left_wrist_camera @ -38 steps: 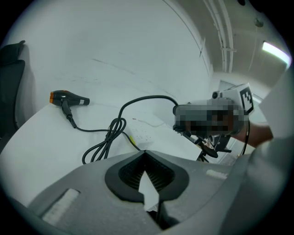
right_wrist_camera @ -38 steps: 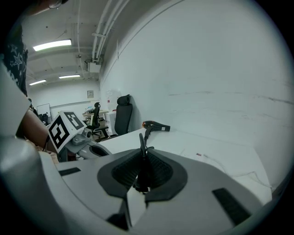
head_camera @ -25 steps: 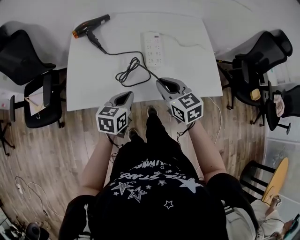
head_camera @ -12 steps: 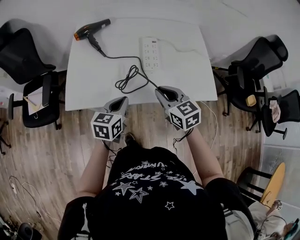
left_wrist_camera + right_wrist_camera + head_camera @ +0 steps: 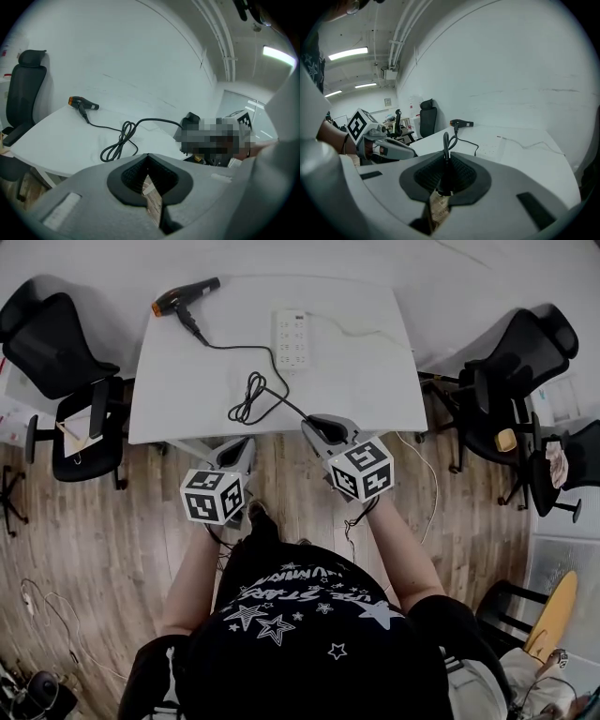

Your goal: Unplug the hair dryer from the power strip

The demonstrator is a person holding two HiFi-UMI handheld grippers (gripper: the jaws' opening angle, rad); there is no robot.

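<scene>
A black hair dryer point(image 5: 185, 293) with an orange nozzle lies at the far left corner of the white table point(image 5: 375, 381). Its black cord point(image 5: 251, 397) runs past the white power strip point(image 5: 292, 337), loops once, then leads off the front edge to my right gripper point(image 5: 314, 420). That gripper point(image 5: 446, 157) is shut on the dryer's black plug, clear of the strip. My left gripper point(image 5: 246, 442) is shut on nothing, just off the table's front edge. The left gripper view point(image 5: 148, 155) shows the dryer point(image 5: 79, 101) and the loop point(image 5: 121, 143).
The strip's white lead point(image 5: 361, 331) trails off to the right across the table. Black office chairs stand at the left point(image 5: 56, 343) and right point(image 5: 511, 357) of the table. Wooden floor point(image 5: 112, 521) lies under both grippers, with loose cables at the lower left.
Both grippers have drawn back from the table to just past its front edge. The cord in the right gripper has pulled straighter and its loop has tightened.
</scene>
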